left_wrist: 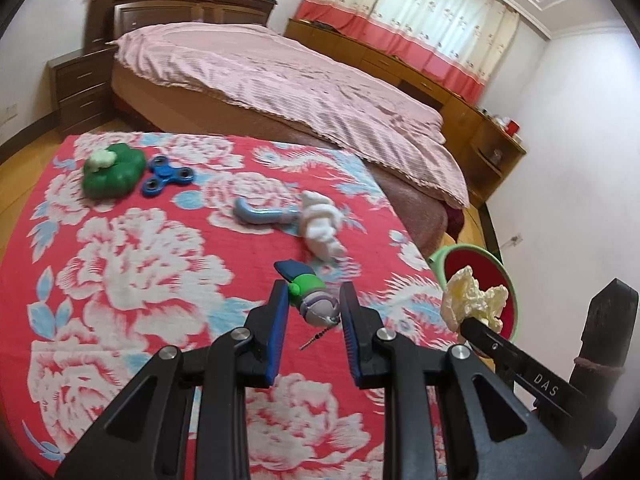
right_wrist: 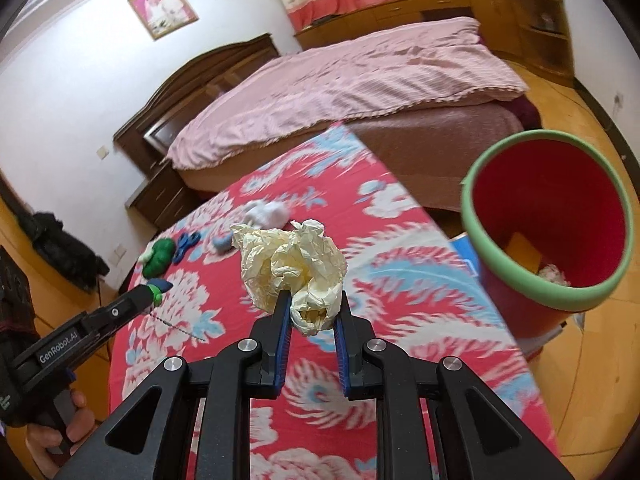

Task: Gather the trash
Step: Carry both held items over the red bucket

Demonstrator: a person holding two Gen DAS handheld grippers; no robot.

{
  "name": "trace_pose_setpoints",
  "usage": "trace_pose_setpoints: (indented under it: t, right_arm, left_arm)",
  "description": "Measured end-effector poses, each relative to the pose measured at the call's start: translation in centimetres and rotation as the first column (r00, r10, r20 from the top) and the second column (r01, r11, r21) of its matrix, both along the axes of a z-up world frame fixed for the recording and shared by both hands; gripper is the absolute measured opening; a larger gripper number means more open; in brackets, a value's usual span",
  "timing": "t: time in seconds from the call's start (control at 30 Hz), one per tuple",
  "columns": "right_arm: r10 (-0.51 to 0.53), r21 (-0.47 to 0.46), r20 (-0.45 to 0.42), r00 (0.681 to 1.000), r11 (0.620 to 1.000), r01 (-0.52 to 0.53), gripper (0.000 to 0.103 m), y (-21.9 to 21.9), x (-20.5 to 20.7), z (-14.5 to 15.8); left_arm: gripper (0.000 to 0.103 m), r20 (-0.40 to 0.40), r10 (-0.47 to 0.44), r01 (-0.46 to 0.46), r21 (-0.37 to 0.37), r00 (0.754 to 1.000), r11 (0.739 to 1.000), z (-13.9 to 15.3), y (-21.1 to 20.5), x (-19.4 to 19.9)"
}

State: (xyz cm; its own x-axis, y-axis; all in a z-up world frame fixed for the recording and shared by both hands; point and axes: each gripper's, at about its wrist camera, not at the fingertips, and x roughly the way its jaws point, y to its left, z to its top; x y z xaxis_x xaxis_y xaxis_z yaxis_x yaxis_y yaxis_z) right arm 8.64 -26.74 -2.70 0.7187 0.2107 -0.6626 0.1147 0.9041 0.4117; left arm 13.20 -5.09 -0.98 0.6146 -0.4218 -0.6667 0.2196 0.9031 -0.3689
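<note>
Left wrist view: left tongs (left_wrist: 314,300) part-open around small toy figure (left_wrist: 310,294), contact w/ pads unclear; white tissue wad (left_wrist: 322,224) uncollected on surface (left_wrist: 120,264). Right wrist view: right tongs (right_wrist: 312,308) clamped on crumpled yellow paper (right_wrist: 292,264), held above surface, short of red bin (right_wrist: 548,220); approx. one scrap visible inside bin, drop not yet done.

The left gripper (left_wrist: 314,300) hangs over a red flowered cloth (left_wrist: 140,280), its 2 fingers astride a small green-and-blue toy (left_wrist: 310,294). Whether they touch it is unclear. Beyond lie white tissue (left_wrist: 322,226), a blue hook (left_wrist: 260,214) and a blue spinner (left_wrist: 170,178). At right, the right gripper (left_wrist: 474,322) clamps crumpled yellow paper (left_wrist: 472,300) before a red bin (left_wrist: 480,276).
</note>
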Motion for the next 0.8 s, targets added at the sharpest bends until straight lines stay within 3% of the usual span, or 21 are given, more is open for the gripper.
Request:
trace_pose_setpoints:
  t: [0.43,0.8]
  right_arm:
    - [-0.13,0.046,0.018,0.991,0.991,0.129,0.02,-5.8,-1.6,0.1]
    - [-0.244,0.076,0.009,0.97,0.967,0.243,0.02,-11.1,-2.6,-0.7]
  left_arm:
    - [0.026,-0.012,-0.13,0.131,0.019,0.991,0.991,0.5,-6.2,0.5]
    - [0.026,0.0,-0.267,0.266,0.054,0.964,0.962,1.6,-13.3,1.1]
